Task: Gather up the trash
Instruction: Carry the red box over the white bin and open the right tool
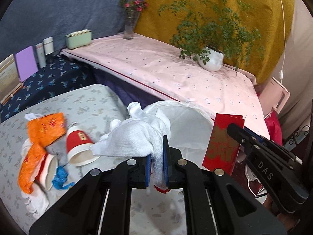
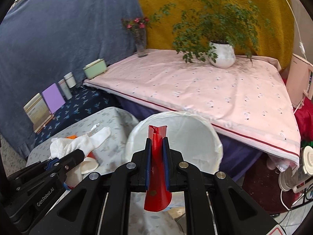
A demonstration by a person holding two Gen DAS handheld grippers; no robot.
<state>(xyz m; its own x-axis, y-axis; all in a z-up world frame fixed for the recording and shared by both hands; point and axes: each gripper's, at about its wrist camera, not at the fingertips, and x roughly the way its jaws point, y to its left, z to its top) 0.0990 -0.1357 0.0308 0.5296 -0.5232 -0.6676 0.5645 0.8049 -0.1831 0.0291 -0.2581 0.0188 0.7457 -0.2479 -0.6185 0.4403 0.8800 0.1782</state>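
My left gripper [image 1: 157,154] is shut on a white cloth glove [image 1: 135,137] and holds it up by the near rim of the white-lined trash bin [image 1: 187,115]. My right gripper [image 2: 157,146] is shut on a red envelope [image 2: 157,166], held on edge over the bin [image 2: 185,133]. The envelope also shows in the left wrist view [image 1: 223,145], right of the bin. On the floral table [image 1: 88,105] lie orange wrappers [image 1: 47,129], a tipped red paper cup [image 1: 78,146], a second cup [image 1: 48,170], a blue scrap [image 1: 60,178] and white tissue [image 1: 37,201].
A pink-covered table [image 1: 166,72] stands behind the bin with a potted plant [image 1: 213,58], a flower vase [image 1: 130,25] and a green box [image 1: 78,39]. Books and tubes [image 1: 25,62] stand on a dark blue surface at left. A pink appliance [image 1: 275,96] is at right.
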